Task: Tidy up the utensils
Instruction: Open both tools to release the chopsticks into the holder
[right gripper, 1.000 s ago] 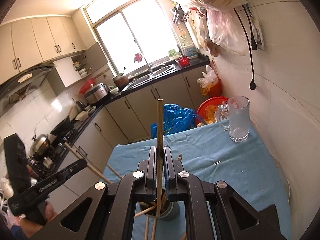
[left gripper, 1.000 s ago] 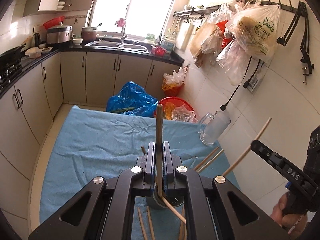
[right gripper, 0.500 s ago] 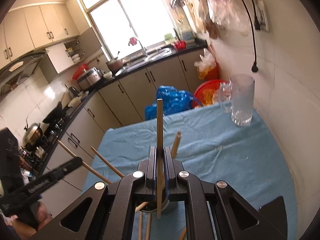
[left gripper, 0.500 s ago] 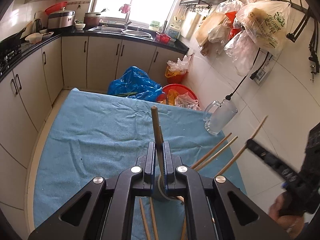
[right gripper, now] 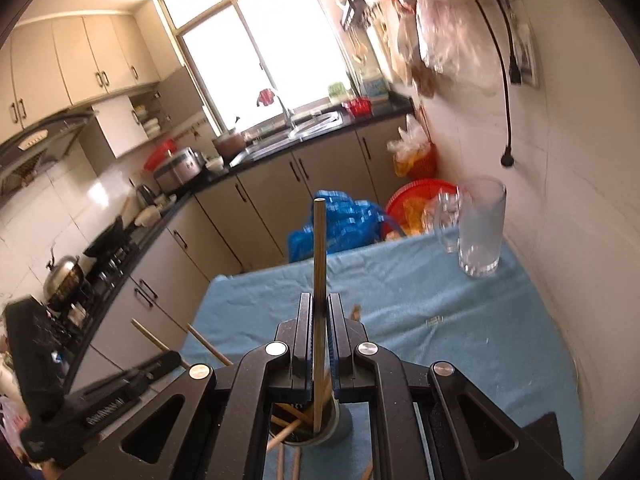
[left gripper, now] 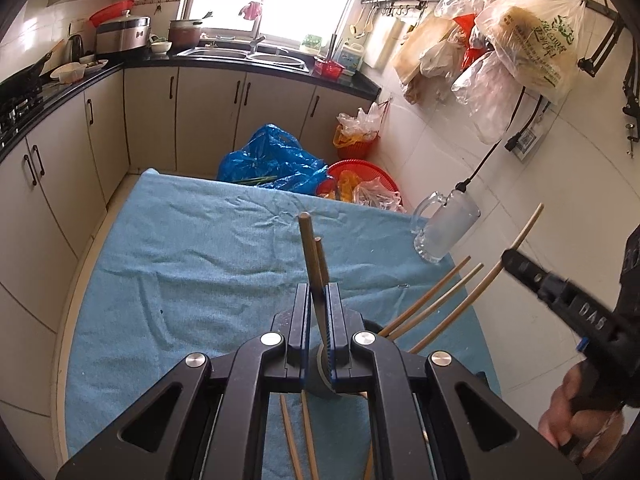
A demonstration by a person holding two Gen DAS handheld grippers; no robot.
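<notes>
My left gripper (left gripper: 319,292) holds a brown chopstick (left gripper: 309,250) between nearly closed jaws, tilted, its lower end in the grey utensil cup (left gripper: 320,376) below. A second chopstick (left gripper: 321,258) stands beside it. My right gripper (right gripper: 320,304) is shut on a chopstick (right gripper: 319,256), upright, its lower end inside the same cup (right gripper: 320,424), which holds several chopsticks. The right gripper also shows in the left wrist view (left gripper: 560,292) with a pale chopstick (left gripper: 480,288). Loose chopsticks (left gripper: 298,440) lie on the blue cloth (left gripper: 200,264).
A glass mug (left gripper: 444,228) stands at the table's far right, near the tiled wall. A blue bag (left gripper: 272,164) and red basket (left gripper: 360,180) sit beyond the table's far edge. Cabinets (left gripper: 60,168) run along the left. Plastic bags (left gripper: 512,40) hang on the wall.
Both grippers have lowered their chopsticks toward the cup. The left chopstick now tilts left. The right chopstick's tip has gone into the cup.
</notes>
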